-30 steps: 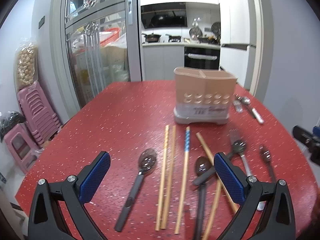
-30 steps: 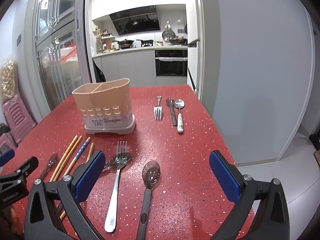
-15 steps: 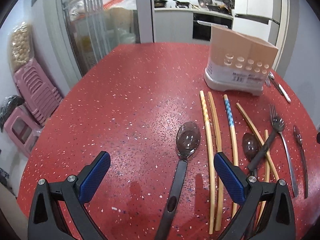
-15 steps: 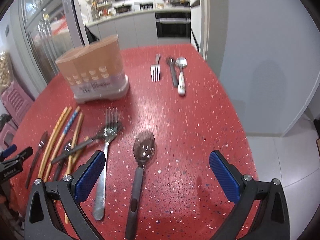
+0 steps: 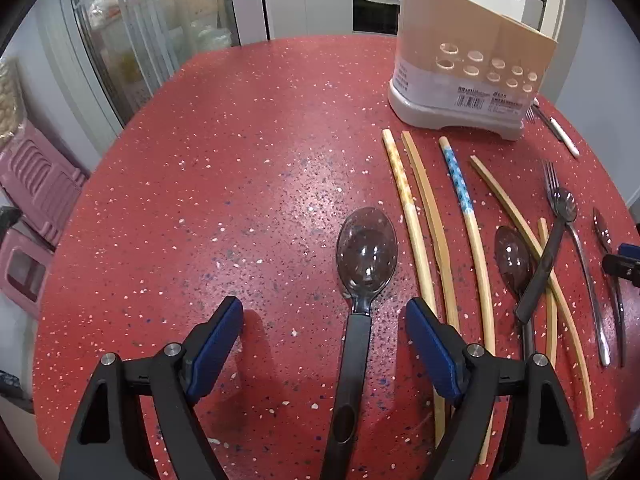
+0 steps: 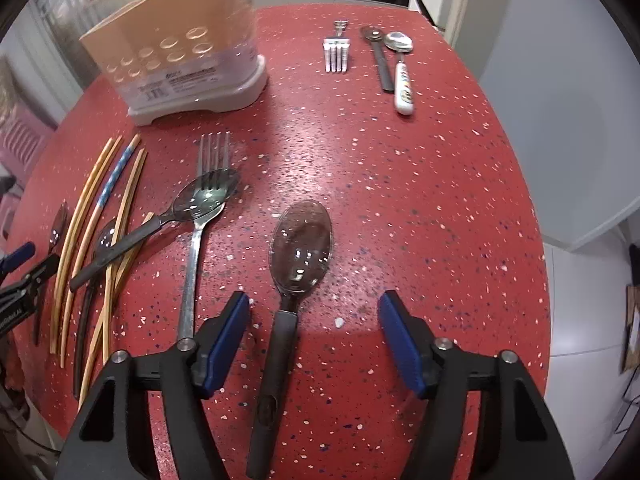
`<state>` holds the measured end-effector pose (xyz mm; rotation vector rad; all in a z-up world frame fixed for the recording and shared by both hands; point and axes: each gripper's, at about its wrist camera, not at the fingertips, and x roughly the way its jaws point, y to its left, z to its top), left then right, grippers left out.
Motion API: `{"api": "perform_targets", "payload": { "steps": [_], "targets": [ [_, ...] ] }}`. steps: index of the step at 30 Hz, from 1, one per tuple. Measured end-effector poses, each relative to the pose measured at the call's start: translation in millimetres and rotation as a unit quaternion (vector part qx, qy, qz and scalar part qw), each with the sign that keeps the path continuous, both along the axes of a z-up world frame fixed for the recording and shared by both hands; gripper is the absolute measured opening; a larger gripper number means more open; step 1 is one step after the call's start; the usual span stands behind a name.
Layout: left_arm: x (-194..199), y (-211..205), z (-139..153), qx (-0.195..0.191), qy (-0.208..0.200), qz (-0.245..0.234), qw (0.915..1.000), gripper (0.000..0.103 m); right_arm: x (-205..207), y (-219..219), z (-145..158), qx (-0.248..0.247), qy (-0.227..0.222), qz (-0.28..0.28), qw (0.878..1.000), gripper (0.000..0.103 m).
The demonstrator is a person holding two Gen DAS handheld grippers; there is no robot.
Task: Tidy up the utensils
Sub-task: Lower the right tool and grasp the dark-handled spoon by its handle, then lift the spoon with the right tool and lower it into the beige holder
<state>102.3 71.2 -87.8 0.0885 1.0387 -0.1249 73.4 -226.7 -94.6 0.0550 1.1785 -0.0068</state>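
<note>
A beige utensil holder (image 5: 468,64) stands at the back of the red table; it also shows in the right wrist view (image 6: 184,56). My left gripper (image 5: 324,320) is open, low over the table, straddling the handle of a dark plastic spoon (image 5: 366,256). My right gripper (image 6: 314,318) is open, straddling the handle of another dark spoon (image 6: 300,246). Several chopsticks (image 5: 416,220) lie right of the left spoon. A metal fork (image 6: 196,216) with a dark spoon across it lies left of the right spoon.
A small fork (image 6: 337,50), a dark spoon (image 6: 378,56) and a white-handled spoon (image 6: 401,76) lie at the far right of the table (image 6: 440,184). Pink stools (image 5: 36,200) stand on the floor to the left. The table edge curves close on both sides.
Both grippers have dropped and moved forward, closer to the table. Each now has a dark spoon's handle between its open fingers.
</note>
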Motion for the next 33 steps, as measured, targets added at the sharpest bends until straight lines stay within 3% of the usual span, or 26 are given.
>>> {"api": "perform_targets", "payload": {
  "steps": [5, 11, 12, 13, 15, 16, 21, 25, 33],
  "targets": [
    [9.3, -1.7, 0.3, -0.011, 0.021, -0.02, 0.9995, 0.093, 9.9, 8.3, -1.3, -0.016, 0.021, 0.019, 0.999, 0.064],
    [22.1, -12.2, 4.1, -0.005, 0.055, -0.052, 0.9972, 0.08, 20.2, 9.3, 1.6, -0.016, 0.041, 0.037, 0.998, 0.042],
    [22.6, -15.9, 5.1, -0.005, 0.06, -0.056, 0.9966, 0.075, 20.7, 7.9, 1.5, -0.015, 0.043, 0.039, 0.998, 0.036],
    [22.7, -17.7, 7.3, -0.006, 0.065, -0.064, 0.9958, 0.064, 21.7, 5.8, 2.0, -0.014, 0.044, 0.043, 0.998, 0.024],
    [23.3, -24.1, 10.2, 0.001, 0.072, -0.084, 0.9939, 0.044, 22.9, 1.7, 1.9, -0.008, 0.046, 0.046, 0.998, 0.013],
    [23.9, -27.0, 10.9, 0.001, 0.075, -0.089, 0.9932, 0.037, 23.6, -0.1, 1.6, -0.004, 0.046, 0.048, 0.998, 0.013],
    [16.9, -30.2, 12.2, 0.0, 0.061, -0.083, 0.9946, 0.037, 21.1, -4.9, -0.4, 0.008, 0.032, 0.059, 0.998, 0.013],
    [2.9, -27.2, 13.1, -0.01, 0.041, -0.064, 0.9971, 0.037, 7.1, -12.1, 1.4, 0.054, 0.018, 0.059, 0.997, 0.013],
    [-16.1, -11.7, 48.7, -0.065, -0.025, -0.024, 0.9973, 0.037, -10.3, -32.6, 21.7, 0.132, -0.047, 0.055, 0.989, 0.013]
  ]
}}
